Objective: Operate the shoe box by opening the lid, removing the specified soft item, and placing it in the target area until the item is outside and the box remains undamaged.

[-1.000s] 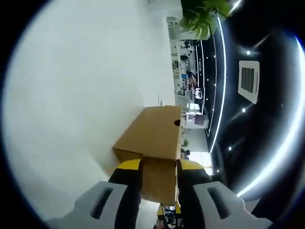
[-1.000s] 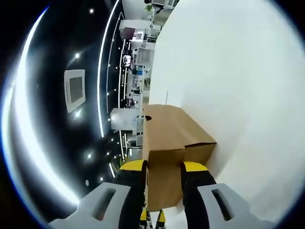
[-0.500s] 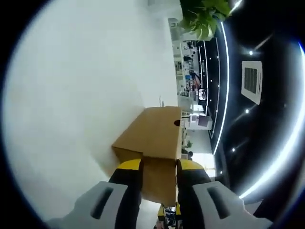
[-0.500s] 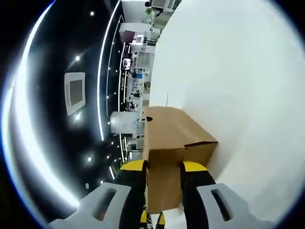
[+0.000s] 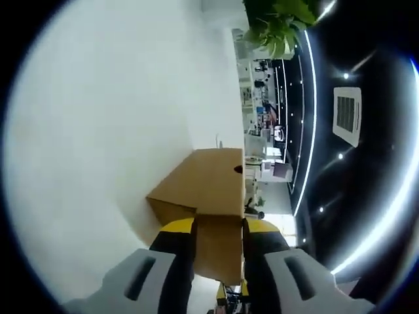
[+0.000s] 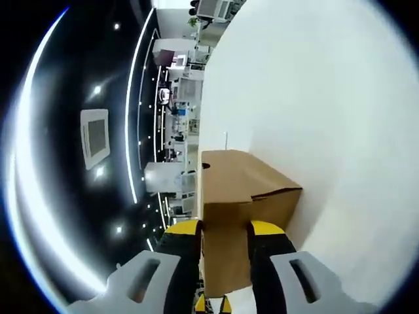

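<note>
In the left gripper view a brown cardboard shoe box point(image 5: 204, 184) stands on the white table point(image 5: 98, 144), with a small round hole point(image 5: 237, 169) near its far end. My left gripper point(image 5: 219, 237) is shut on a cardboard flap point(image 5: 219, 252) at the box's near end. In the right gripper view the same box point(image 6: 236, 183) shows from the other side, with its hole point(image 6: 205, 166) by the far edge. My right gripper point(image 6: 225, 239) is shut on a flap point(image 6: 226, 261) there. The box's inside is hidden and no soft item shows.
The views are rolled sideways. The white tabletop point(image 6: 327, 131) spreads wide beside the box. Beyond the table edge lie a room with shelves point(image 5: 262, 124), a green plant point(image 5: 278, 26) and a dark ceiling with light strips point(image 6: 134, 118).
Both views have shifted a little, so the box sits slightly lower and turned in each picture. Both grippers still hold their flaps as before.
</note>
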`<state>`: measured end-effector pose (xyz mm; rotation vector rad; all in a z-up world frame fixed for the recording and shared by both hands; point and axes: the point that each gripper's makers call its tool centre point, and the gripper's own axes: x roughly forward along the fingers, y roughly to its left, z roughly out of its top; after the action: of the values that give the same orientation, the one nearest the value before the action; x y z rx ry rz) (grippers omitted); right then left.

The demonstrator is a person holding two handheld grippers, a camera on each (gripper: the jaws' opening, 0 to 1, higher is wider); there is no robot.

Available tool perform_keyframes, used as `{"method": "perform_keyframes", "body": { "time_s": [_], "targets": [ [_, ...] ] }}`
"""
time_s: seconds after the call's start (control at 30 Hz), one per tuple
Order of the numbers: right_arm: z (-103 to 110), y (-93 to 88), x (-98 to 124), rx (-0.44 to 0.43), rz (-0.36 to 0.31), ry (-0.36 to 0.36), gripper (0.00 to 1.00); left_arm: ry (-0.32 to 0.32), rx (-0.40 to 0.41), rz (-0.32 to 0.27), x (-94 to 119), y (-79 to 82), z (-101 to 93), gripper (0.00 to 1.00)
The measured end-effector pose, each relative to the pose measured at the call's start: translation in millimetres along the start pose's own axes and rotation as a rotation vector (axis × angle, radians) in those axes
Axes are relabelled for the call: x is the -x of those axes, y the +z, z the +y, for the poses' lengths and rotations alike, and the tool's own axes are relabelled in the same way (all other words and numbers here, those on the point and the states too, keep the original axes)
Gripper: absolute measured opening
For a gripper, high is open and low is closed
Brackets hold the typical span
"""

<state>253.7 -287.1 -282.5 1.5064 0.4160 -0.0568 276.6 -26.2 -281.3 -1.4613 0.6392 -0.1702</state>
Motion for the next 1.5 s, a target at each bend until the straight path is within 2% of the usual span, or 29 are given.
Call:
{"method": "perform_keyframes", "body": {
  "time_s": [0.07, 0.13, 0.17, 0.23, 0.63, 0.73, 0.8, 0.9, 1.03, 1.13, 1.17, 1.23, 1.3, 1.33, 1.37, 1.4, 1.43, 1.47, 1.5],
  "targets": [
    [0, -0.4, 1, -0.010, 0.003, -0.006, 0.26, 0.019, -0.041, 0.011, 0, 0.4, 1.1, 0.27],
    [-4, 0.0, 0, -0.020, 0.002, -0.012, 0.26, 0.025, -0.050, 0.012, -1, 1.3, 1.9, 0.27],
    [-6, 0.0, -1, -0.037, 0.001, -0.014, 0.26, 0.048, -0.054, 0.011, 0, 1.7, 6.1, 0.27],
    [-4, 0.2, -1, -0.021, -0.002, -0.023, 0.26, 0.071, -0.073, 0.011, 1, 0.2, 7.4, 0.26],
    [16, 0.1, 6, -0.060, -0.028, 0.031, 0.26, 0.003, -0.082, 0.047, 11, -4.9, -13.2, 0.25],
    [23, 2.1, 5, -0.053, -0.034, 0.065, 0.26, 0.019, -0.159, 0.069, 12, -3.3, -11.2, 0.15],
    [25, 2.6, 5, -0.038, -0.042, 0.069, 0.26, 0.005, -0.148, 0.071, 11, -3.0, -14.9, 0.15],
    [33, 3.4, 4, -0.042, -0.053, 0.098, 0.26, -0.011, -0.287, 0.087, 12, -2.1, -19.7, 0.12],
    [42, 5.8, 2, -0.048, -0.050, 0.112, 0.26, -0.032, -0.412, 0.096, 13, -1.3, -28.4, 0.12],
    [49, 6.9, 1, -0.055, -0.046, 0.119, 0.25, -0.026, -0.469, 0.072, 13, 4.0, -31.9, 0.12],
    [51, 7.2, 0, -0.056, -0.045, 0.120, 0.25, -0.048, -0.530, 0.090, 12, 3.0, -35.5, 0.12],
    [55, 7.3, 0, -0.050, -0.046, 0.129, 0.25, -0.042, -0.593, 0.105, 12, 1.8, -37.0, 0.12],
    [57, 7.5, 0, -0.051, -0.049, 0.136, 0.25, -0.042, -0.694, 0.111, 13, 1.8, -40.3, 0.12],
    [58, 7.8, -1, -0.054, -0.050, 0.143, 0.25, -0.040, -0.785, 0.122, 13, 0.4, -41.8, 0.14],
    [58, 9.0, -2, -0.053, -0.052, 0.142, 0.25, -0.027, -0.837, 0.119, 13, 1.1, -41.7, 0.17],
    [57, 10.1, -3, -0.055, -0.052, 0.140, 0.25, -0.006, -0.938, 0.105, 12, 5.3, -40.8, 0.20],
    [56, 11.2, -3, -0.063, -0.051, 0.138, 0.25, -0.006, -1.002, 0.093, 10, 6.9, -42.7, 0.22],
    [55, 11.8, -4, -0.071, -0.051, 0.137, 0.25, -0.002, -1.102, 0.101, 11, 6.4, -44.3, 0.22],
    [56, 11.5, -4, -0.070, -0.050, 0.139, 0.25, 0.000, -1.137, 0.095, 10, 6.8, -46.3, 0.22]
  ]
}}
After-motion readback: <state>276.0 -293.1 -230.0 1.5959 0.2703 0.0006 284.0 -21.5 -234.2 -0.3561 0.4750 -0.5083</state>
